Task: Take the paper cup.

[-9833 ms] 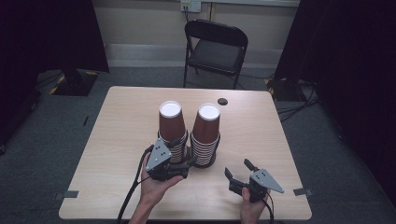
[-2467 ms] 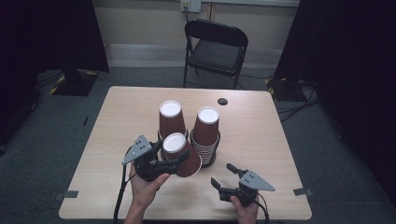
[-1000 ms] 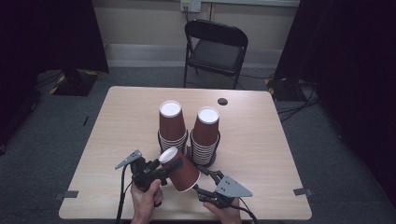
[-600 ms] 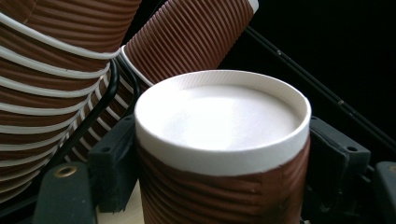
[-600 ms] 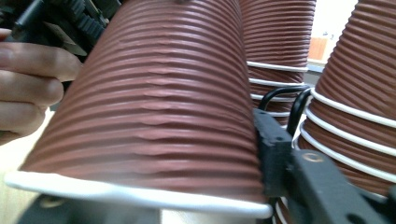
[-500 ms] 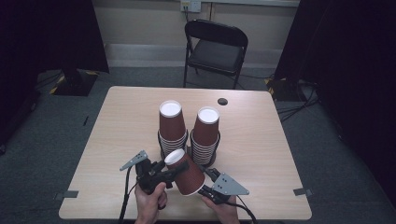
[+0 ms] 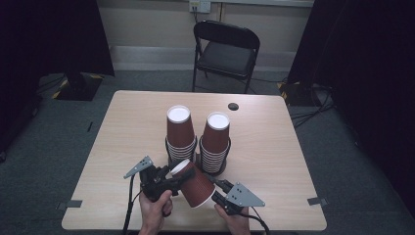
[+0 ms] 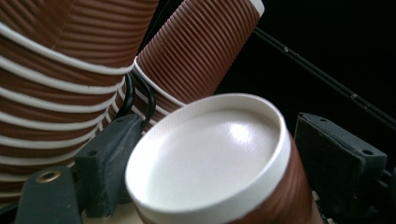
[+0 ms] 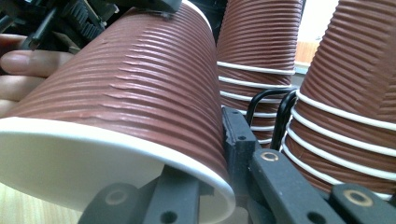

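A single brown ribbed paper cup (image 7: 193,183) lies tilted in the air above the table's near edge, white base up-left, rim down-right. My left gripper (image 7: 177,177) stands around the base (image 8: 210,154). Its jaws have just been opening, and the right pad (image 8: 336,163) shows a thin gap to the cup. My right gripper (image 7: 215,190) has just been closing and pinches the cup's wall at the rim (image 9: 205,161), one jaw inside and one outside. Behind stand two upside-down stacks of like cups, left (image 7: 180,129) and right (image 7: 216,139), in a black wire holder (image 9: 275,112).
The wooden table (image 7: 127,127) carries a small black round thing (image 7: 233,106) at its far edge. A black folding chair (image 7: 225,49) stands beyond the table. The stacks are close in front of both grippers. The person's hands (image 7: 154,210) sit at the near edge.
The cup taken off the left stack has tipped over toward the right gripper. That gripper moved in to the rim and closed on it. The left jaws have spread at the base.
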Demonstrator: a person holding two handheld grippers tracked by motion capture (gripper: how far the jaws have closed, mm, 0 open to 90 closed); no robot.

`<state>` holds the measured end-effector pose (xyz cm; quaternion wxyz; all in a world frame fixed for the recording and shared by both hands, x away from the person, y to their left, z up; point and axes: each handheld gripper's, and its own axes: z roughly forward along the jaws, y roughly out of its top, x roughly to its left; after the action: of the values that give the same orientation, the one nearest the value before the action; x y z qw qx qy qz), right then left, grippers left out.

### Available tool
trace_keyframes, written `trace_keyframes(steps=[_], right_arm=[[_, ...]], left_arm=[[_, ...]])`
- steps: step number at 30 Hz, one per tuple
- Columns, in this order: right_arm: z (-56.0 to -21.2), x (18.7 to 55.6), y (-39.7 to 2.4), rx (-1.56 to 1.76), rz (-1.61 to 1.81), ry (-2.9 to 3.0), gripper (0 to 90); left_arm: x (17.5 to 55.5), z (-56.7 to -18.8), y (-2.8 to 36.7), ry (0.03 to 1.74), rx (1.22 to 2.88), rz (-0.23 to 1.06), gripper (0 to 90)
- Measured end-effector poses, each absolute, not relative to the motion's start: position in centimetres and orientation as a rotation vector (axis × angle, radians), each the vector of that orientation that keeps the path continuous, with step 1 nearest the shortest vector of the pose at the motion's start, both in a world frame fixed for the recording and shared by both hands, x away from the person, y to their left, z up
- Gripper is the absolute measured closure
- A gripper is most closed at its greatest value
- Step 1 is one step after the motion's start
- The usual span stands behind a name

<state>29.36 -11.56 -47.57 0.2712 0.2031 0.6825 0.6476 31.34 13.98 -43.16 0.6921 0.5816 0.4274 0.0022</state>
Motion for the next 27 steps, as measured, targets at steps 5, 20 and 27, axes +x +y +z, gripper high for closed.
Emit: trace_keyframes(steps=[5,20,27], right_arm=[[-47.5,29.5,-11.7,0.567,1.743,1.838,84.8],[-47.6,29.9,-11.8,0.679,1.661,1.942,85.4],[-47.6,30.1,-12.4,0.766,1.612,1.989,85.5]], left_arm=[[31.6,-42.8,14.3,0.948,1.303,0.038,15.4],[31.7,-42.4,16.5,0.898,1.334,0.314,15.1],[31.3,-43.4,16.7,0.878,1.410,0.397,24.3]])
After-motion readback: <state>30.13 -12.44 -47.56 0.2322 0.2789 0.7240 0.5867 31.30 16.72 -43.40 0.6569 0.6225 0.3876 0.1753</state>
